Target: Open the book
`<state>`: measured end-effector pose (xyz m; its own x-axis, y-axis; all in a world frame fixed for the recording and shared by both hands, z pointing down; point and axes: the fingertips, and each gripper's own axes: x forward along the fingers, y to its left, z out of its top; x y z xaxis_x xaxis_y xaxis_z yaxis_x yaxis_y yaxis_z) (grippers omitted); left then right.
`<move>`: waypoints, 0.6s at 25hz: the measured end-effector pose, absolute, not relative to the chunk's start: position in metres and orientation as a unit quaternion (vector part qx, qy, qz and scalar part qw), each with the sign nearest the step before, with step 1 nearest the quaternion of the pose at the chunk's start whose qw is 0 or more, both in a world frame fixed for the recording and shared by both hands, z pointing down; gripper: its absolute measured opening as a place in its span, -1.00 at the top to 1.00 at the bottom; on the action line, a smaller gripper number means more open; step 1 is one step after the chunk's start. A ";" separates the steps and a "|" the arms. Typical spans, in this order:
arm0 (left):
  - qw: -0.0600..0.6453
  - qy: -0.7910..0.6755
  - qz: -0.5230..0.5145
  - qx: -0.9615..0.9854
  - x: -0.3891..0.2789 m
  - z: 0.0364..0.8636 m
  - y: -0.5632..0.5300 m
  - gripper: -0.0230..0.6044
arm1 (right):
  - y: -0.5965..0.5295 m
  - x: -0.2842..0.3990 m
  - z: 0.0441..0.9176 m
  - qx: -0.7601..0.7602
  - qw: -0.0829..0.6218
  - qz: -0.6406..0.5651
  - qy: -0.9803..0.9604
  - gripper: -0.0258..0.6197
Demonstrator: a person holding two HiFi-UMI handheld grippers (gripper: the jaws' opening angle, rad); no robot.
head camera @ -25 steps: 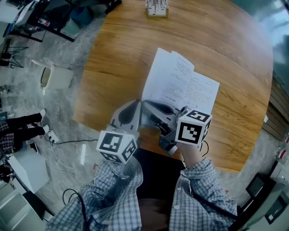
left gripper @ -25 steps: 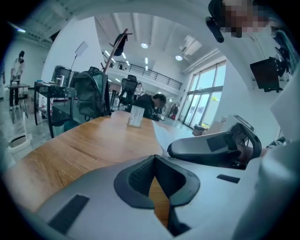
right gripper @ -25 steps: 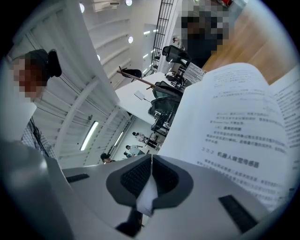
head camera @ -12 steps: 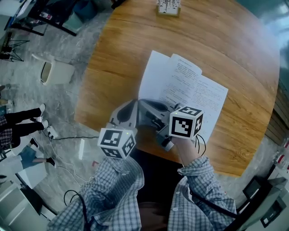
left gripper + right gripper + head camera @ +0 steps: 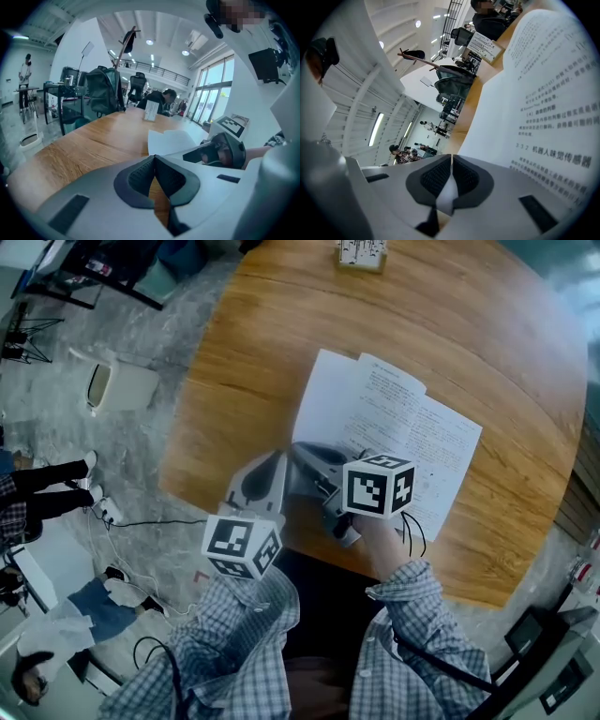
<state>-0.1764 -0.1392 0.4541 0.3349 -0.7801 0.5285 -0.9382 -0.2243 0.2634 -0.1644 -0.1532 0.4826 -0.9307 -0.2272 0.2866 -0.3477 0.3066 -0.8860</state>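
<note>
The book [image 5: 398, 442] lies open on the round wooden table [image 5: 262, 334], its white printed pages facing up. My right gripper [image 5: 302, 452] is shut on the near-left edge of a page [image 5: 543, 108]; white paper shows between its pads [image 5: 440, 176]. My left gripper [image 5: 278, 461] sits just left of it at the table's near edge, shut with nothing held. In the left gripper view the jaws [image 5: 153, 158] meet over bare wood, with the book's pages [image 5: 171, 139] ahead and the right gripper [image 5: 220, 150] to the right.
A small card stand [image 5: 362, 253] stands at the table's far edge. The near table edge runs just under both grippers. A white bin [image 5: 117, 385] and cables lie on the floor at left. A backpack [image 5: 101, 91] and seated people are beyond the table.
My right gripper, with its marker cube, has shifted left and away from me, still holding the page. The left gripper has stayed in place.
</note>
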 end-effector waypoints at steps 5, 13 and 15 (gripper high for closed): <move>0.287 -0.556 0.134 0.768 -0.174 0.452 -0.133 0.90 | -0.150 -0.165 0.470 0.187 0.048 0.551 -0.812 0.86; 0.284 -0.541 0.125 0.781 -0.159 0.443 -0.140 0.90 | -0.145 -0.144 0.434 0.182 0.014 0.527 -0.830 0.86; 0.282 -0.530 0.122 0.790 -0.149 0.439 -0.141 0.90 | -0.145 -0.134 0.427 0.200 0.017 0.506 -0.839 0.86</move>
